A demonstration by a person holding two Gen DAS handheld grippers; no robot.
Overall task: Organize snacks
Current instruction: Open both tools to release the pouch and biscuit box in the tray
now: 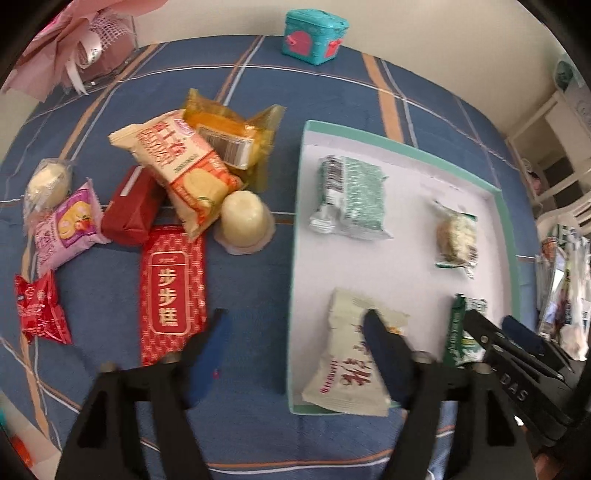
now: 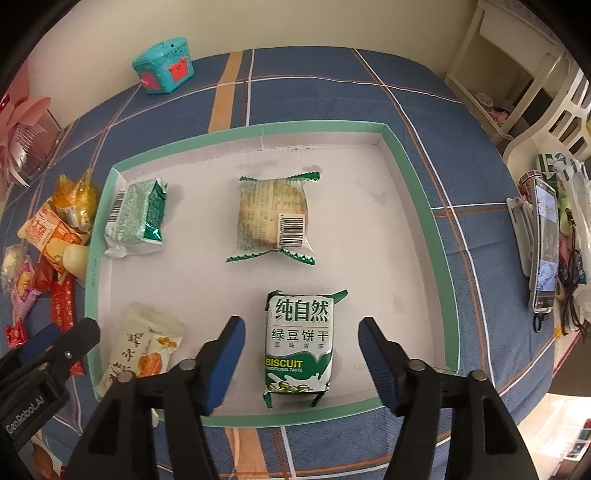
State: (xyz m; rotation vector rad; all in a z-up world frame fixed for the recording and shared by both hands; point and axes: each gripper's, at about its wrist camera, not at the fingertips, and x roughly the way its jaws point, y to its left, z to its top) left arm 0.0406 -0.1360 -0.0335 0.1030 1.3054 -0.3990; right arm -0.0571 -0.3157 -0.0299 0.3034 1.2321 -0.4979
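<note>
A shallow green-rimmed white tray (image 2: 421,177) (image 1: 508,221) lies on the blue plaid cloth. In it lie a green foil pack (image 2: 138,216) (image 1: 351,195), a clear-wrapped round cake (image 2: 273,218) (image 1: 456,236), a green biscuit pack (image 2: 299,347) (image 1: 461,339) and a cream pack (image 2: 140,347) (image 1: 347,365). My right gripper (image 2: 301,347) is open, its jaws either side of the biscuit pack, above it. My left gripper (image 1: 295,332) is open and empty over the tray's left rim, beside the cream pack. A heap of loose snacks (image 1: 177,177) lies left of the tray.
The heap holds a long red pack (image 1: 171,291), a small red pack (image 1: 40,306), a pink pack (image 1: 64,229), a jelly cup (image 1: 243,218) and a yellow pack (image 1: 229,136). A teal box (image 1: 316,31) (image 2: 162,66) stands at the far edge. A phone (image 2: 543,243) lies right.
</note>
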